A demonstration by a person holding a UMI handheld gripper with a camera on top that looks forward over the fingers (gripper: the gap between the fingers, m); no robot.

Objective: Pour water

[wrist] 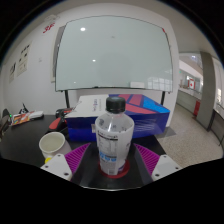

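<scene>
A clear plastic water bottle (112, 135) with a black cap and a white label stands upright between my fingers. My gripper (112, 162) is shut on its lower part, with the purple pads (76, 158) pressing on both sides. A pale paper cup (51, 147) stands on the dark table (25, 140), just left of the left finger and apart from the bottle. I cannot see into the cup.
Behind the bottle lies a blue and pink stack of boxes (148, 112). A large whiteboard (115, 55) stands beyond it. Small items (25, 118) lie at the table's far left. Open floor (195, 135) shows to the right.
</scene>
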